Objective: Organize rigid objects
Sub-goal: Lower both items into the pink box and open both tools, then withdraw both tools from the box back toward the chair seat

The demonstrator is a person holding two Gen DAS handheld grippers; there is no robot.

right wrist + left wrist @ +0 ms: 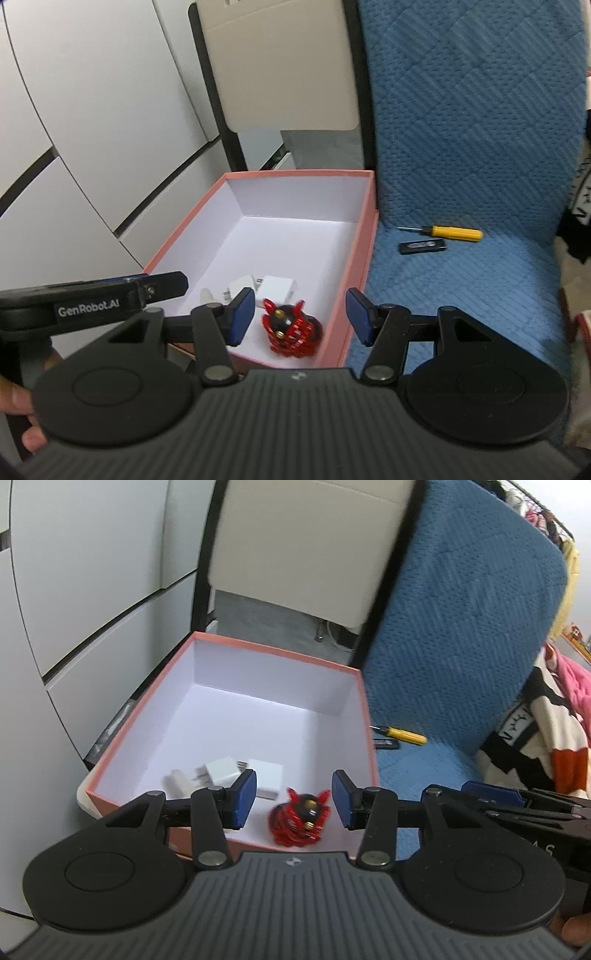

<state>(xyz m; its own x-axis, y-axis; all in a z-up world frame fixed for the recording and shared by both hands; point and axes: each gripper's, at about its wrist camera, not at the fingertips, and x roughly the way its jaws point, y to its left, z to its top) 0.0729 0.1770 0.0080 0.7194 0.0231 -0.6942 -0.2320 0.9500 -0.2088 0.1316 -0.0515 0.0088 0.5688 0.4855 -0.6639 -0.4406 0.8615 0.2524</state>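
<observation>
My own claws cover the near wall of the box point(364, 716), and my left claw's point(293, 799) left pad hides part of the white chargers point(221, 771), so I cannot count them for sure; a pale piece left of them is too blurred to name. My right claw point(300, 315) shows only edge-on at the right rim of the left view. Both claws hang above the box with jaws spread and nothing between the pads, neither touching anything. The box is pink outside and white inside, open-topped, sitting on a blue quilted seat point(461, 280) against its upright back, with white cabinet fronts to the left. In its near end lie the chargers and, just beside them, a red toy point(293, 326) with a black face, gold studs and small horns. Outside the box, on the seat to the right, a yellow screwdriver point(448, 232) lies just beside a black stick point(423, 246) that may be a flash drive. Striped and pink fabric point(546, 731) crowds the far right.
</observation>
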